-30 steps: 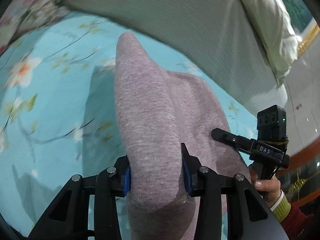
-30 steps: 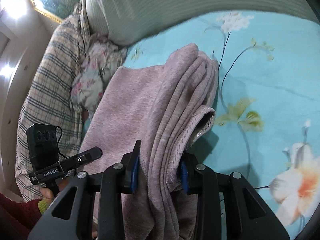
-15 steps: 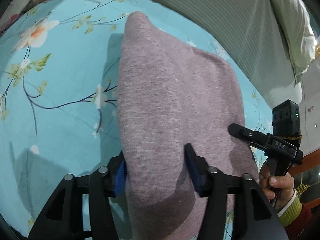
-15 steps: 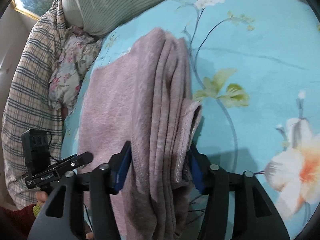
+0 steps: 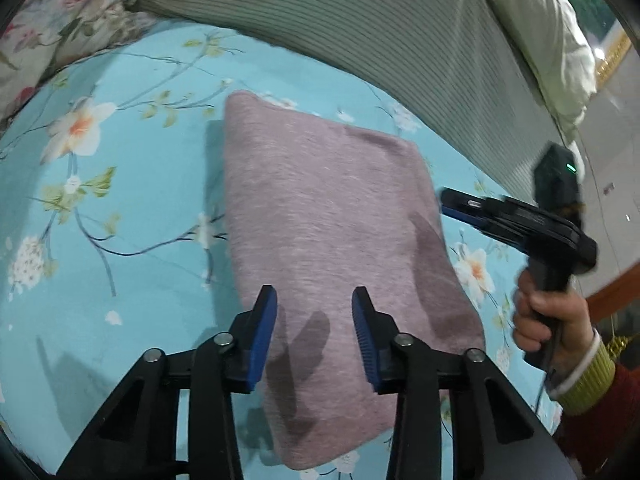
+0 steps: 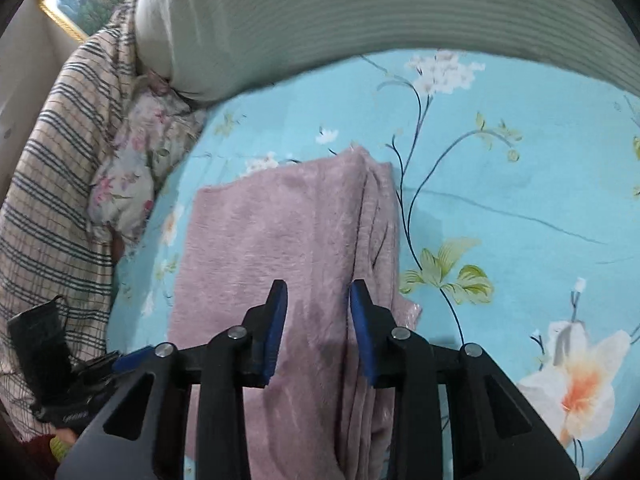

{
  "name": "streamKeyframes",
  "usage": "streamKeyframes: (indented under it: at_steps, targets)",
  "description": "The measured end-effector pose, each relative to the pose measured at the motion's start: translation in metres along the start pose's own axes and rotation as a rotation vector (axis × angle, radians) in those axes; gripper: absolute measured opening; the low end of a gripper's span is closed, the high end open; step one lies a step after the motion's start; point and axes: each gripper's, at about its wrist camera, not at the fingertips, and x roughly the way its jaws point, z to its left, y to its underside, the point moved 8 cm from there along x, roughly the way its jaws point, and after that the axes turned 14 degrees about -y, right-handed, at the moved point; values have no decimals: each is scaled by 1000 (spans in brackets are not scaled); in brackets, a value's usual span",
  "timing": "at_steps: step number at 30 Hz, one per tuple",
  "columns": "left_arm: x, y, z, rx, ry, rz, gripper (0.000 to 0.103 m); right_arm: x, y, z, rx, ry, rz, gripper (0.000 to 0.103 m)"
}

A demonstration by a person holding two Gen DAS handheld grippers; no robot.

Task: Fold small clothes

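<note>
The folded mauve knit garment lies flat on the turquoise floral bedsheet, just in front of the grey ribbed bolster, and every place below is given from that garment. Above its near edge the left gripper hovers with nothing between its blue pads; its jaws are closing on empty air, apart from the cloth. The right gripper hangs over the garment's right side, where the stacked layered edges run, and its jaws are also closing with no fabric caught. The fold looks largely made, so the step in hand seems to be letting go and tidying. To do that well, lift both tools straight up off the garment so no pad drags a layer. If the loose corner sticking out on its right needs tucking, press it inward toward the garment's middle, not away.
</note>
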Motion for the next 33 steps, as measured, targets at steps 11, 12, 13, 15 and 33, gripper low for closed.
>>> streamKeyframes:
  at_steps: [11,12,13,15,33]
  targets:
    - [10,-2,-14,12,47,14,37,-32,-36,34,-56,-93,-125,7]
    - [11,-4,-16,20,49,11,37,-30,-39,30,-59,-77,-113,7]
    - [13,-5,-18,31,45,12,37,-22,-37,20,-47,-48,-84,7]
    - [21,-5,-22,47,42,29,37,-9,-29,1,-13,-26,-37,7]
    - [34,-41,-14,-7,21,12,37,-43,31,29,-10,-89,-9,15]
